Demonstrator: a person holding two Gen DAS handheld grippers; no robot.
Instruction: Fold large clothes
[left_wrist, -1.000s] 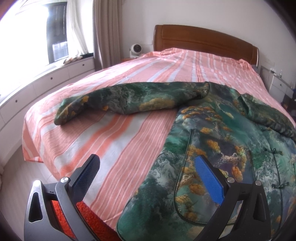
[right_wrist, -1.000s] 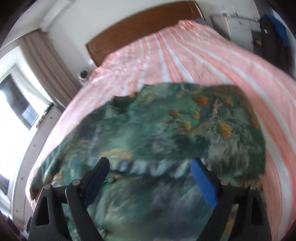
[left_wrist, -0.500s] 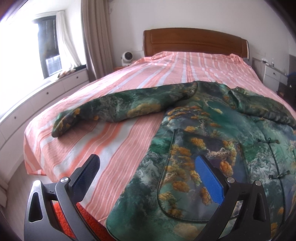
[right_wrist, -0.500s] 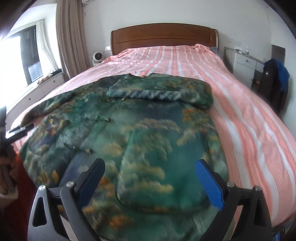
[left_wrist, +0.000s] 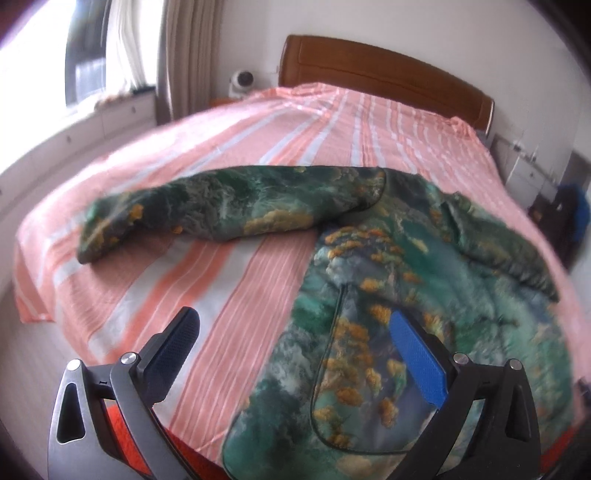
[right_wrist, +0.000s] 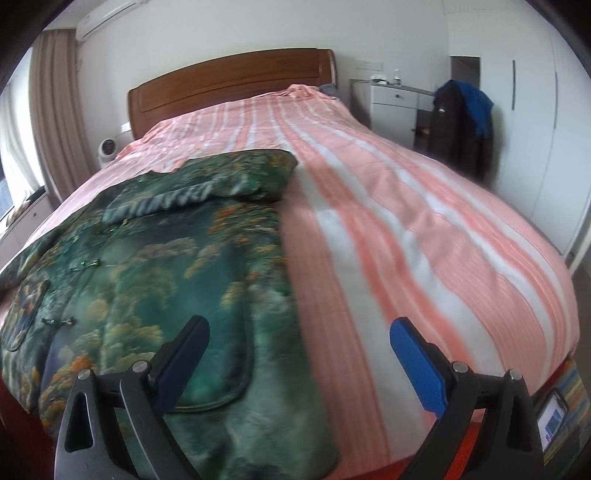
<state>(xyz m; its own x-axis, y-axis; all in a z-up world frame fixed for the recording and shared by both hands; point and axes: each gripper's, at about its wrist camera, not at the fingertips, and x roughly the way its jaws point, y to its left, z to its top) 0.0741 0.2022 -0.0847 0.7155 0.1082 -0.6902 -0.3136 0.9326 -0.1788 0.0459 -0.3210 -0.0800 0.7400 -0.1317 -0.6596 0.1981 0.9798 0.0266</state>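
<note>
With the jacket (left_wrist: 424, 295) spread at the bed's (right_wrist: 424, 221) foot edge, one sleeve (right_wrist: 207, 186) folded across, both the left gripper (left_wrist: 295, 354) and right gripper (right_wrist: 299, 354) hover wide apart and empty, so the outstretched sleeve (left_wrist: 221, 206) probably needs grasping next.

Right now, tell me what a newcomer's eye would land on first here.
The green and orange patterned jacket lies spread on the near part of the pink striped bed, one sleeve stretched out sideways, the other folded across its chest. Both open tongs, left and right, hover over its hem, holding nothing.
</note>
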